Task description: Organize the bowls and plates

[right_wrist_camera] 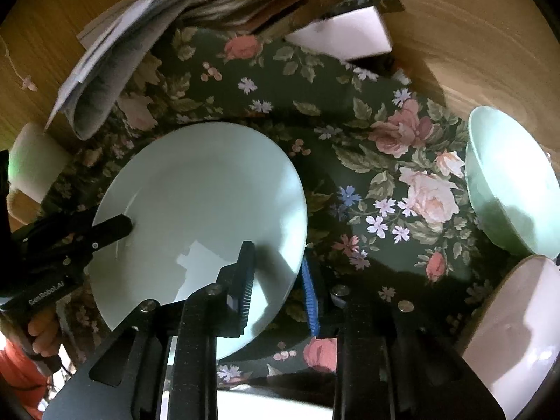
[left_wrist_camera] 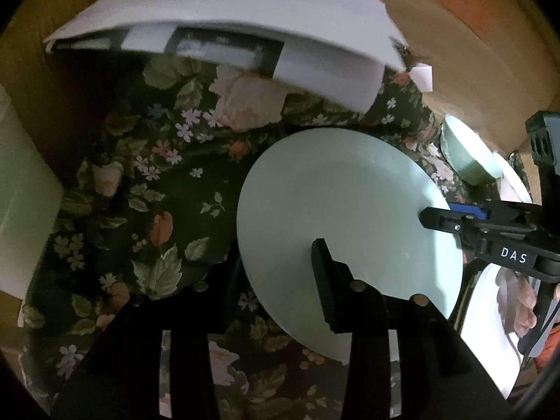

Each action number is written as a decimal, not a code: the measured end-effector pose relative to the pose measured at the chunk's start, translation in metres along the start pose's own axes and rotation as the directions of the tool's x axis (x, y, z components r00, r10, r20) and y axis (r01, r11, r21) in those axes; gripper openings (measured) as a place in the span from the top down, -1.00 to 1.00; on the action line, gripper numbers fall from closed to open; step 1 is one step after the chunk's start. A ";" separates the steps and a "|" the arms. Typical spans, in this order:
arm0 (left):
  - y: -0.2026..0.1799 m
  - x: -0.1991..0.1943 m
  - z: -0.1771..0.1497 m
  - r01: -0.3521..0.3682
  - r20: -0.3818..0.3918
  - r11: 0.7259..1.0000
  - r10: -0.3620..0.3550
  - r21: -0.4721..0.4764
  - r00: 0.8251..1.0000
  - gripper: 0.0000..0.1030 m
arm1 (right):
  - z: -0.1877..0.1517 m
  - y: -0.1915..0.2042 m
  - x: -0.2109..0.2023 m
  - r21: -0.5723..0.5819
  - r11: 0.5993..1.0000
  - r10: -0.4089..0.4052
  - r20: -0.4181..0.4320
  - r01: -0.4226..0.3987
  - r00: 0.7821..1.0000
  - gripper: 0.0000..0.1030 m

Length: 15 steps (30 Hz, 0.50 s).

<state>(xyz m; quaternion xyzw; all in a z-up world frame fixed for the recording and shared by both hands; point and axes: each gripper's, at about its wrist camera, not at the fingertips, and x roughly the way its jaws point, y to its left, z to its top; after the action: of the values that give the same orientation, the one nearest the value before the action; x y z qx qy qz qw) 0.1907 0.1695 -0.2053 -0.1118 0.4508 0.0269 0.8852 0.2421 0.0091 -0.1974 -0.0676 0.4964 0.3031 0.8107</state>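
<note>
Nearest, the left hand-held gripper and right hand-held gripper each straddle opposite rims of the pale green plate, clenched on it for a balanced two-handed lift off the floral surface; a green bowl waits far right.

The plate looks like glazed ceramic, pale green, smooth and glossy, with bright reflections on its face. The green bowl has the same smooth glaze, and the white bowl shines likewise. The cloth is a matt woven fabric printed with flowers. The surface is wood with visible grain. The papers are matt white. The right gripper is matt black plastic with ribbed pads and small metal screws.
</note>
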 end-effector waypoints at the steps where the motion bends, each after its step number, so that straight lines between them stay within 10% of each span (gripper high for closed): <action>1: 0.001 -0.004 0.000 0.001 0.006 1.000 -0.001 -0.001 1.000 0.27 | 0.000 0.000 -0.004 0.001 1.000 0.001 0.010 -0.001 1.000 0.55; 15: -0.019 -0.049 -0.010 0.038 0.065 0.999 -0.040 0.035 0.997 0.26 | -0.020 -0.019 -0.069 0.015 1.000 -0.004 0.108 0.002 0.994 0.55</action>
<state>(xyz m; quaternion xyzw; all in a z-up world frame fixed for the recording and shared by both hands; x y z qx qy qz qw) 0.1567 0.1509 -0.1687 -0.1048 0.4198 0.0058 0.9015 0.2153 -0.0439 -0.1527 -0.0459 0.4538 0.3014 0.8373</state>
